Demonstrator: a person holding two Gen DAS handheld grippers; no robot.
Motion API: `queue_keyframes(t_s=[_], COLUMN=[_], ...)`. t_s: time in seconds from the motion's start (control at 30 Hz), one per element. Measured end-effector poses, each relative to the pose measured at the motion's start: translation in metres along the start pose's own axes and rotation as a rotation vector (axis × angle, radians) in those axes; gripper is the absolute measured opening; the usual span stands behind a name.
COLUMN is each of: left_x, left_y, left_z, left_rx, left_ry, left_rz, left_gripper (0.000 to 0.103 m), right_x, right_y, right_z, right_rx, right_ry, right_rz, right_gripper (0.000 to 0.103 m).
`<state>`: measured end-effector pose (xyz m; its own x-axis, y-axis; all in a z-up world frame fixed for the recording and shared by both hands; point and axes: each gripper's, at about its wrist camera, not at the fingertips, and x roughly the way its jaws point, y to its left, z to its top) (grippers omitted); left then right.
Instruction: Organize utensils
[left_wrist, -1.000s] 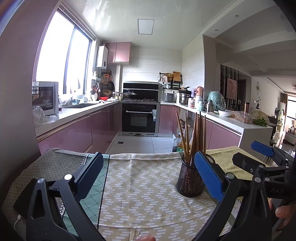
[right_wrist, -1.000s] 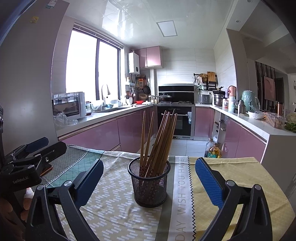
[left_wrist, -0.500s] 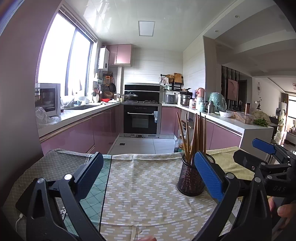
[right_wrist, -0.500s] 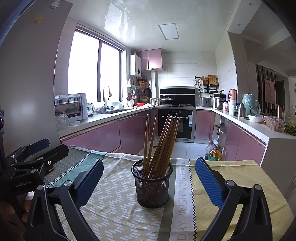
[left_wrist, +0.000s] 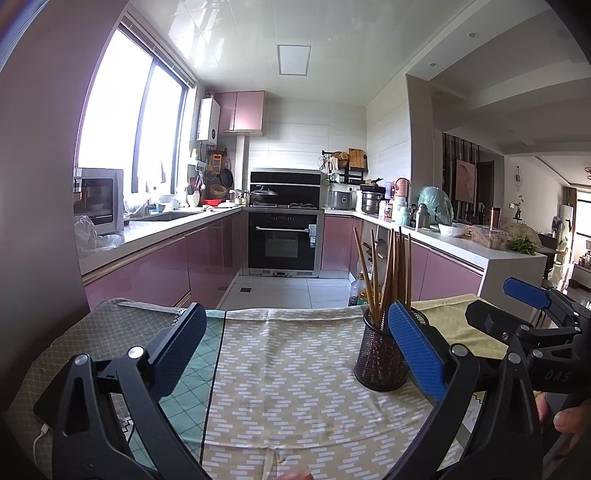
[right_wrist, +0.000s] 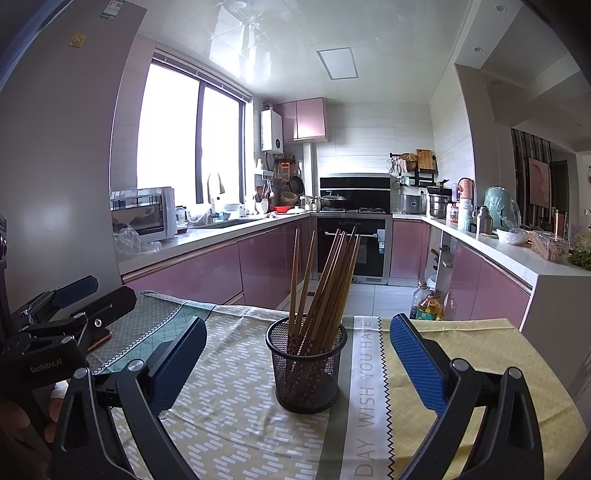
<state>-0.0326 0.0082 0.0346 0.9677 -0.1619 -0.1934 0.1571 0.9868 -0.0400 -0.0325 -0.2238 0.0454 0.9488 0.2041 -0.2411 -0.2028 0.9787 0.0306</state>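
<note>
A black mesh holder stands upright on the patterned tablecloth, with several wooden chopsticks leaning in it. In the left wrist view the holder sits right of centre, partly behind my left gripper's right finger. My left gripper is open and empty, to the left of the holder. My right gripper is open and empty, its two fingers standing either side of the holder and nearer to me than it. Each gripper shows at the edge of the other's view.
The table's far edge drops to the kitchen floor. A phone with a cable lies at the table's left. Pink cabinets and an oven stand beyond. Oil bottles stand on the floor to the right.
Both views have tilted up and drawn back a little, so the holder sits slightly lower and farther. Both grippers stay open and empty.
</note>
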Motion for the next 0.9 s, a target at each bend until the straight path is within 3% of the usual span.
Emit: queue_keyframes(t_s=[0.9], left_x=[-0.0043], left_y=[-0.0033], left_z=[0.0011], left_rx=[0.0], left_ry=[0.003], left_rz=[-0.006], left_gripper=[0.097], right_x=[-0.0027], right_y=[0.0032], right_z=[-0.0004], right_rx=[0.002], right_ry=[-0.008], right_rz=[-0.002], right_gripper=[0.096])
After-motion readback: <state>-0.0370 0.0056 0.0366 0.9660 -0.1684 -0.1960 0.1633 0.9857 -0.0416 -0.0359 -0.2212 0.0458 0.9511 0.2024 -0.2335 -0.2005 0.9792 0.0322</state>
